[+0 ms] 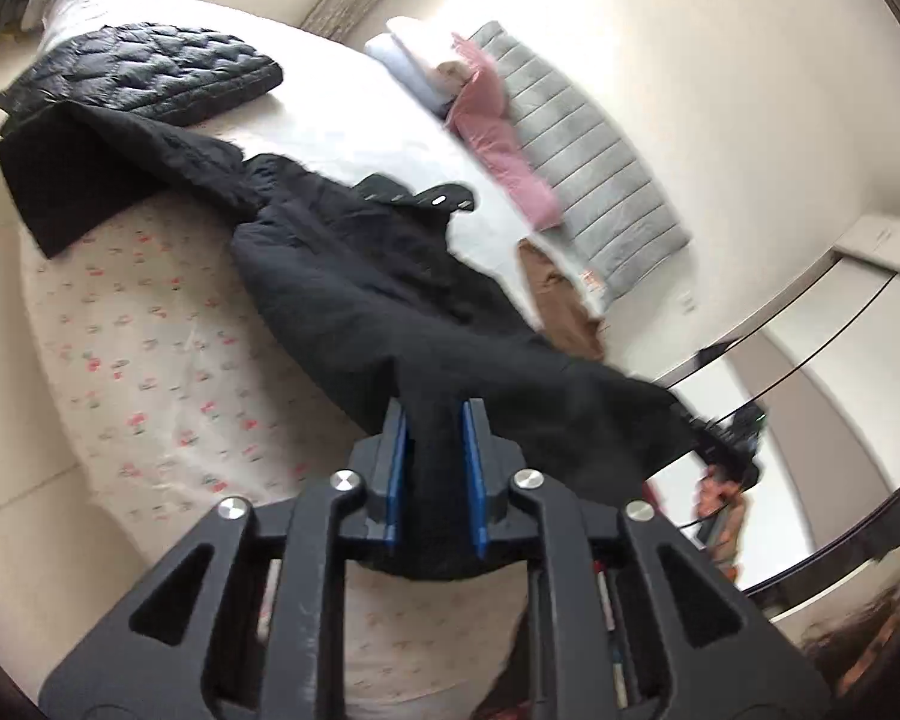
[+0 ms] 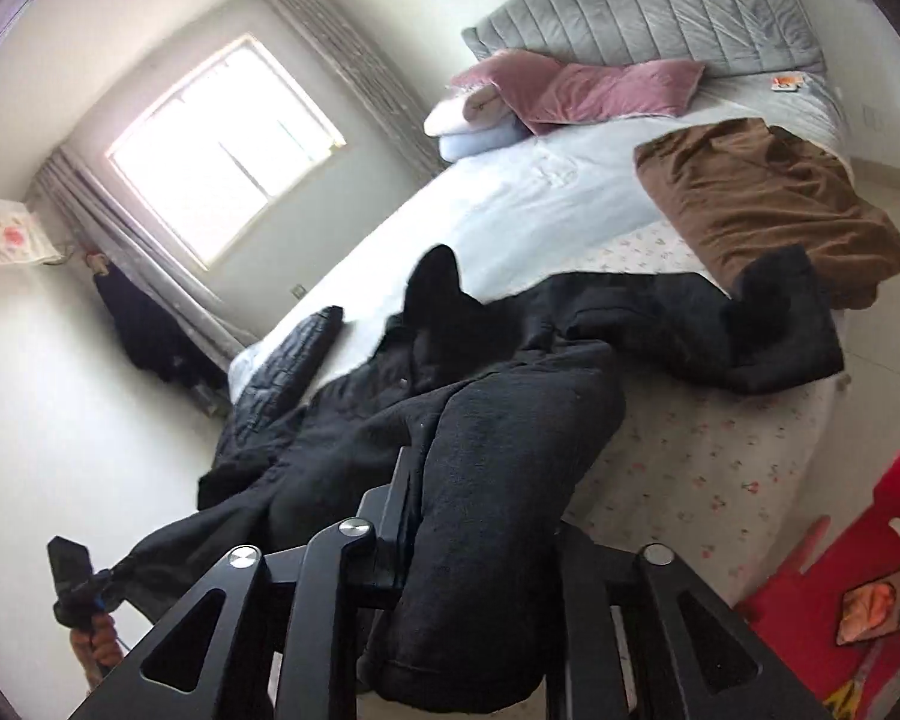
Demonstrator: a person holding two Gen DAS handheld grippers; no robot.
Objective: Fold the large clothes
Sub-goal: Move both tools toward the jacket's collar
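A large black coat (image 1: 354,276) lies spread and stretched across the bed (image 1: 150,348). My left gripper (image 1: 433,414) is shut on a fold of the black coat, held up at the bed's edge. In the right wrist view the same coat (image 2: 498,432) drapes over my right gripper (image 2: 450,480), which is shut on its thick edge; the right finger is hidden under the cloth. The left gripper (image 2: 78,588) shows at the lower left of the right wrist view, holding the coat's other end. One sleeve (image 2: 768,324) lies toward the brown garment.
A black quilted jacket (image 1: 150,69) lies folded on the bed's far side. A brown garment (image 2: 768,204) lies near the pink pillows (image 2: 594,90) and grey headboard (image 2: 654,6). A red plastic chair (image 2: 858,576) stands by the bed. A window (image 2: 222,144) is on the far wall.
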